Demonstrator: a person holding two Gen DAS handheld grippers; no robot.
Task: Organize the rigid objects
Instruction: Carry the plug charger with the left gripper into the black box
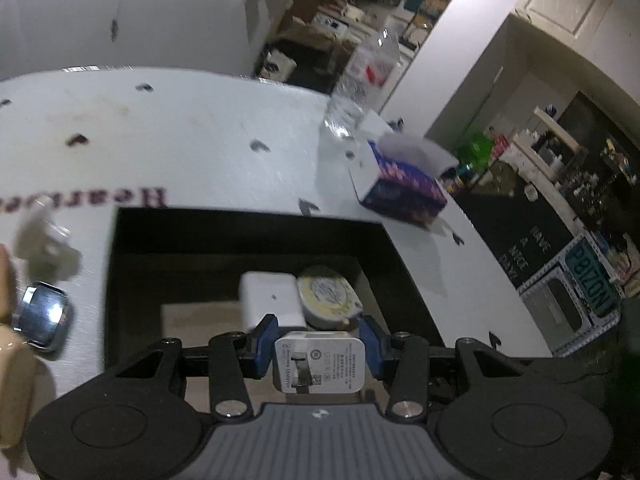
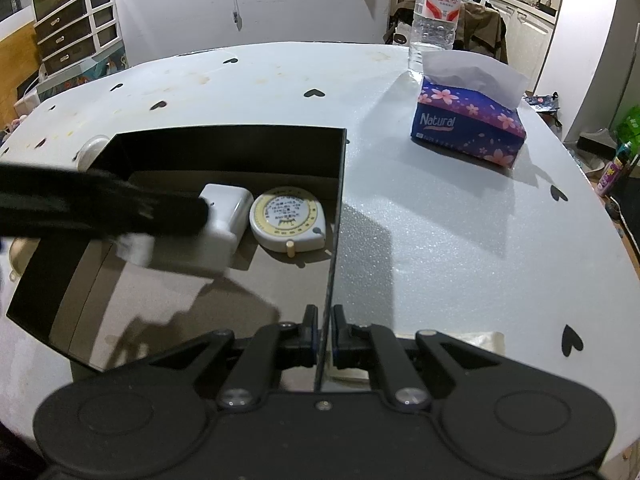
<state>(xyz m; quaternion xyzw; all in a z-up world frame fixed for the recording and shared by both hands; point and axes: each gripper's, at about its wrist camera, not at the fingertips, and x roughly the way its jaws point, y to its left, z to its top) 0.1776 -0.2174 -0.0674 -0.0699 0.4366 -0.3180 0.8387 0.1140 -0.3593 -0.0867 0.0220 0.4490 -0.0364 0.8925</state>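
Observation:
My left gripper (image 1: 318, 340) is shut on a white Huawei charger (image 1: 320, 362) and holds it over the open black box (image 1: 248, 232). Inside the box lie a white power adapter (image 1: 272, 300) and a round tape measure (image 1: 330, 294). In the right wrist view my right gripper (image 2: 325, 332) is shut on the box's right wall (image 2: 338, 208). The adapter (image 2: 228, 216) and tape measure (image 2: 287, 220) show there too. The left gripper's blurred dark arm (image 2: 100, 212) reaches over the box with the charger (image 2: 134, 248) under it.
A tissue box (image 2: 468, 124) and a water bottle (image 2: 434, 12) stand at the table's far right. A shiny metal object (image 1: 42, 316) and a clear plastic piece (image 1: 48, 252) lie left of the box. The white table (image 2: 440, 240) has heart marks.

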